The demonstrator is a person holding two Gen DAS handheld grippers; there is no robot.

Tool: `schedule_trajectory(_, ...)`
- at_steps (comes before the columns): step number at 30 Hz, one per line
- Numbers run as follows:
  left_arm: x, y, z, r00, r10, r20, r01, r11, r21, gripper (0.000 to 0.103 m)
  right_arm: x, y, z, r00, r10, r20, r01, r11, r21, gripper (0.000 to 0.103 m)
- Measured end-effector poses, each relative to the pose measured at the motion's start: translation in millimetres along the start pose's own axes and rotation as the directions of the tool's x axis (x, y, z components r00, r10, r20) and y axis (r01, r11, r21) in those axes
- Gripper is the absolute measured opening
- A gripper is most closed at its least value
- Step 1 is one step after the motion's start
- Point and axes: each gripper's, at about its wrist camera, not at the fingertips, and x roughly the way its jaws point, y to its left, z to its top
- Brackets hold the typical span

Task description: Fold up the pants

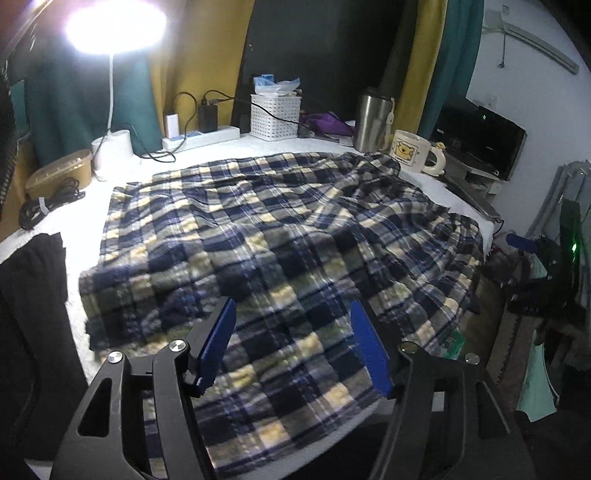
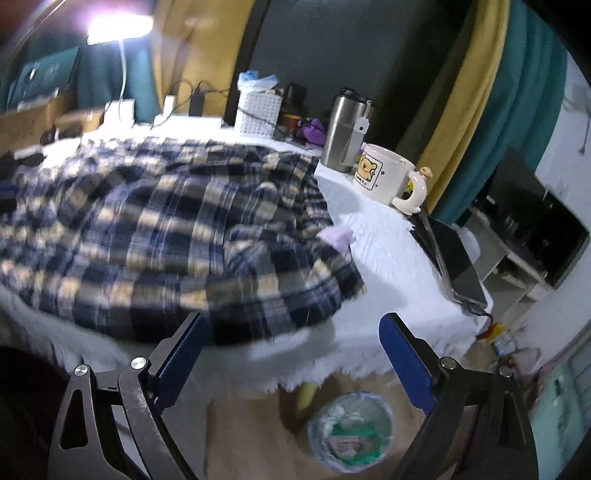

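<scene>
Navy, cream and grey plaid pants (image 1: 266,236) lie rumpled across a white-covered table (image 1: 92,199); part of them hangs over the near edge. My left gripper (image 1: 291,310) hovers just above the near part of the cloth, jaws apart, nothing pinched between the blue pads (image 1: 369,350). In the right wrist view the same pants (image 2: 166,229) fill the left half, with a bunched end near the table's front edge. My right gripper (image 2: 291,325) stands wide open just off that bunched end, over the table's fringe, holding nothing.
Along the back stand a lit desk lamp (image 1: 114,26), a power strip (image 1: 201,136), a white basket (image 1: 275,116), a steel tumbler (image 2: 347,129) and a bear mug (image 2: 384,171). A laptop (image 2: 454,258) lies at the right edge. A lined bin (image 2: 349,432) sits on the floor below.
</scene>
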Motion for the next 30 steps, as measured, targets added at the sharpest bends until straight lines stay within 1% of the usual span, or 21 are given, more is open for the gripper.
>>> schedule_trajectory(5,3.7,-4.5,-3.1,1.0,-0.011,-0.009,0.011,1.0,0.0,0.065,7.0,12.7,-12.7,0.999,0.003,-0.033,-0.005,0.999,-0.041,0.095)
schedule_trajectory(8,5.5,-6.0,-6.1,1.0,-0.017,-0.017,0.017,1.0,0.004,0.065,9.2,24.9,-14.4,1.0,-0.006,-0.026,0.004,0.997,-0.083,0.095)
schedule_trajectory(11,7.4,-6.1,-8.7,0.999,-0.024,-0.023,0.024,1.0,0.0,0.065,7.8,34.8,-8.4,1.0,-0.012,-0.001,0.012,0.992,-0.127,0.095)
schedule_trajectory(16,9.2,-5.4,-12.3,0.999,-0.038,-0.031,0.038,0.999,-0.003,0.066,7.1,41.4,9.5,0.999,-0.002,0.033,0.007,0.989,-0.149,0.095)
schedule_trajectory(18,9.0,-5.2,-13.1,0.999,-0.043,-0.03,0.043,0.999,-0.002,0.074,9.2,41.3,17.1,0.999,0.013,0.044,-0.006,0.99,-0.142,0.095)
schedule_trajectory(21,6.7,-8.2,-14.6,0.998,-0.054,-0.022,0.054,0.999,0.01,0.081,12.5,39.2,30.5,0.998,0.03,0.061,-0.023,0.992,-0.122,0.095)
schedule_trajectory(25,5.1,-17.9,-16.2,0.997,-0.071,-0.019,0.072,0.996,0.051,0.084,16.6,31.4,49.8,0.995,0.057,0.076,-0.051,0.996,-0.08,0.095)
schedule_trajectory(27,5.1,-24.6,-17.7,0.997,-0.077,-0.019,0.078,0.994,0.076,0.088,19.5,26.4,61.6,0.994,0.074,0.081,-0.07,0.996,-0.053,0.095)
schedule_trajectory(30,8.4,-32.4,-21.4,0.996,-0.081,-0.033,0.085,0.99,0.116,0.09,26.1,17.6,74.5,0.992,0.101,0.08,-0.101,0.995,-0.008,0.095)
